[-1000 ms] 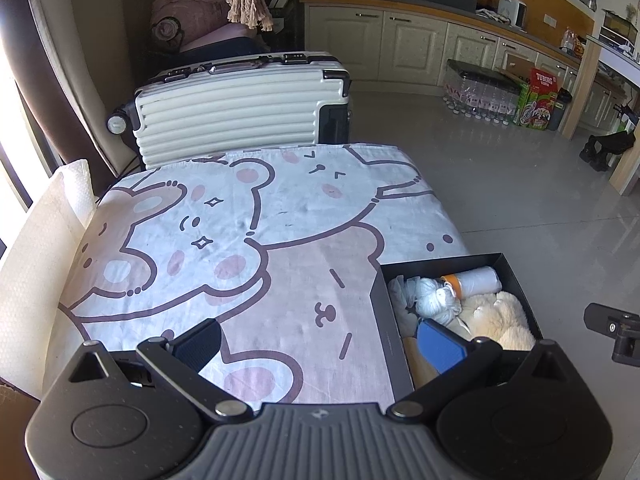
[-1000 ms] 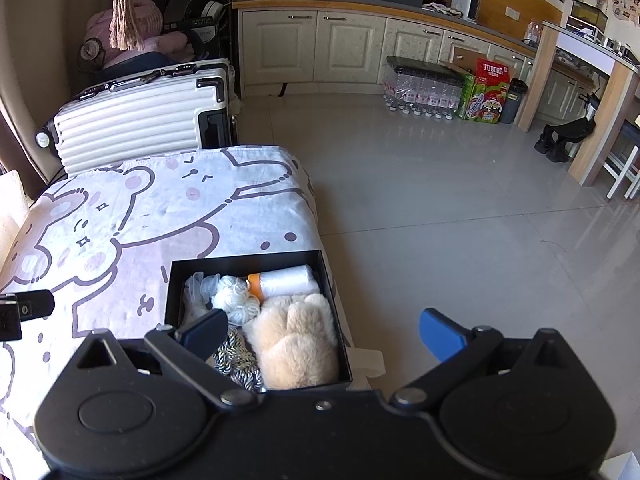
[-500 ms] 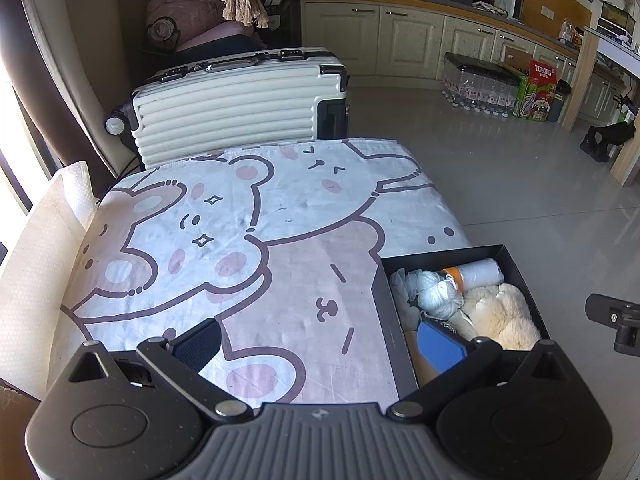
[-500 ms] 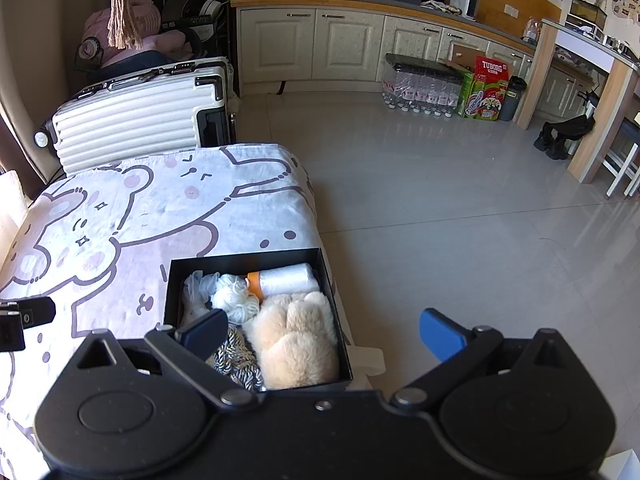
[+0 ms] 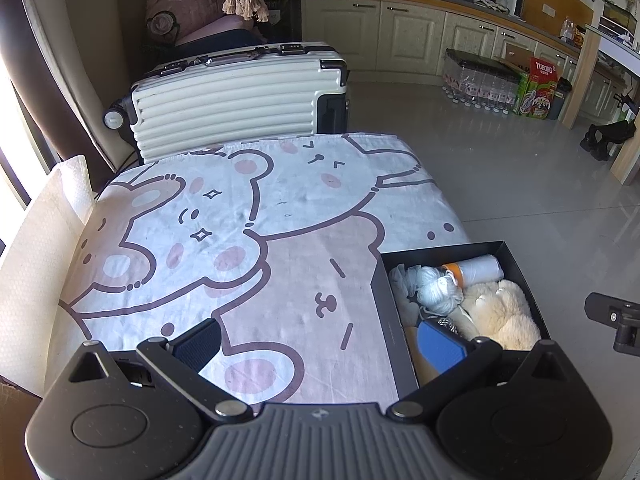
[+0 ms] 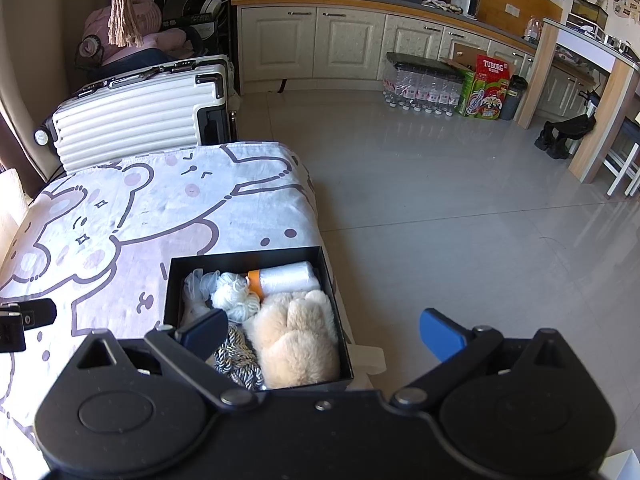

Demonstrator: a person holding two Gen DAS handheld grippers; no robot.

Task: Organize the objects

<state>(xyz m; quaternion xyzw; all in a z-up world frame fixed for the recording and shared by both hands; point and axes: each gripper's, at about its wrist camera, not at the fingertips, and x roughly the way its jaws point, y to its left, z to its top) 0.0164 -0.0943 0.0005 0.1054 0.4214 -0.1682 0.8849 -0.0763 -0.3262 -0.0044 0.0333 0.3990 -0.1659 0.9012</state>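
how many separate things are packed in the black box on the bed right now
5 visible in the black box: mesh sponge far left, yarn ball beside it, white roll at the back, furry paw, striped cloth. More may lie underneath.

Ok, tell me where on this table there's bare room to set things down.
The cartoon-print cloth is bare from the white suitcase at the far edge to the left tool, and sideways to the black box's left wall. Crowded: the box is packed with fluffy toy, yarn, white roll and striped cord.
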